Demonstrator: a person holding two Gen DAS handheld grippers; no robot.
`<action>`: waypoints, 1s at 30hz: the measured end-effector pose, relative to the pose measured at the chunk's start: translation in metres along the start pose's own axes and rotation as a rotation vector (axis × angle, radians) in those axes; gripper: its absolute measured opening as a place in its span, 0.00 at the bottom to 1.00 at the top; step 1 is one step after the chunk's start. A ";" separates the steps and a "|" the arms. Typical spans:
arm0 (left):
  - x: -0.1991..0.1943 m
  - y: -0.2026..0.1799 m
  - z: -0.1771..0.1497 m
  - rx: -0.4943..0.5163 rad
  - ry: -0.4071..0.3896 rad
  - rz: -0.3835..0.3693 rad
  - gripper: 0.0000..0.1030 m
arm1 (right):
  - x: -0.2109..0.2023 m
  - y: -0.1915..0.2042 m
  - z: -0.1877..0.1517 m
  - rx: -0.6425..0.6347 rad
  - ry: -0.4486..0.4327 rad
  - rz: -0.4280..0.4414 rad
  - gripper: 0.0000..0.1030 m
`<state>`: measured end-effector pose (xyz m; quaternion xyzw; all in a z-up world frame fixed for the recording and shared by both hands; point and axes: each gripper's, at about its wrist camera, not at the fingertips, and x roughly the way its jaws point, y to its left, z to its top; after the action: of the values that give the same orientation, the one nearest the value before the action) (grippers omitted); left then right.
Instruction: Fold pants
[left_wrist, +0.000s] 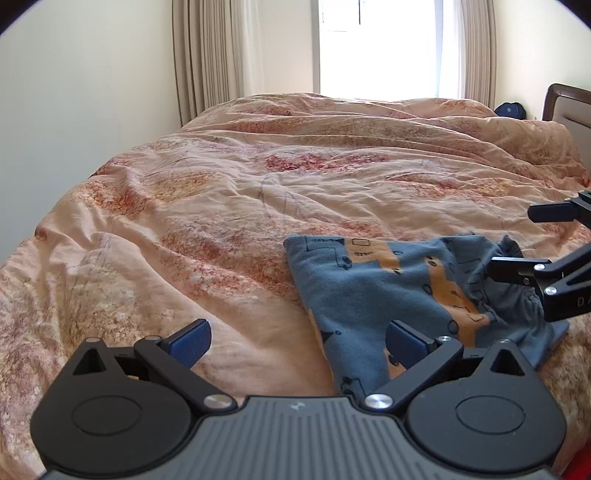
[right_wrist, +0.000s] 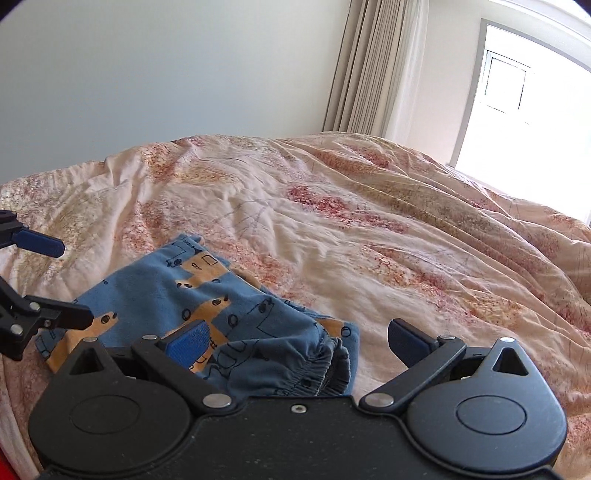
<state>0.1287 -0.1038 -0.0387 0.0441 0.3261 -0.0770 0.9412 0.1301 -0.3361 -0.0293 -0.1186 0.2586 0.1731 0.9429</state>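
soft blue knit, the pants (left_wrist: 373, 288) lie bunched on the duvet (left_wrist: 221, 192), limp and light. your left gripper (left_wrist: 297, 341) and right gripper (right_wrist: 295, 341) hover spread, empty; pinch the elastic waistband (right_wrist: 317, 373).

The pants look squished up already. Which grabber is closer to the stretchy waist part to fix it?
Probably the right gripper. Its open fingers hang just above the pants at the gathered waistband. The left gripper sits open by the leg end.
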 end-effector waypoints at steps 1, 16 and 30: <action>0.007 0.004 0.004 -0.033 0.015 -0.002 1.00 | 0.005 -0.001 -0.001 0.008 0.005 -0.007 1.00; 0.076 0.001 0.021 -0.118 0.066 -0.013 1.00 | 0.048 -0.025 -0.016 0.000 0.087 -0.230 1.00; 0.050 0.013 0.024 -0.186 0.034 0.070 1.00 | 0.051 -0.025 -0.017 0.003 0.079 -0.242 1.00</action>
<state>0.1840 -0.0995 -0.0504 -0.0308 0.3458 -0.0126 0.9377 0.1737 -0.3503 -0.0672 -0.1544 0.2797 0.0528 0.9461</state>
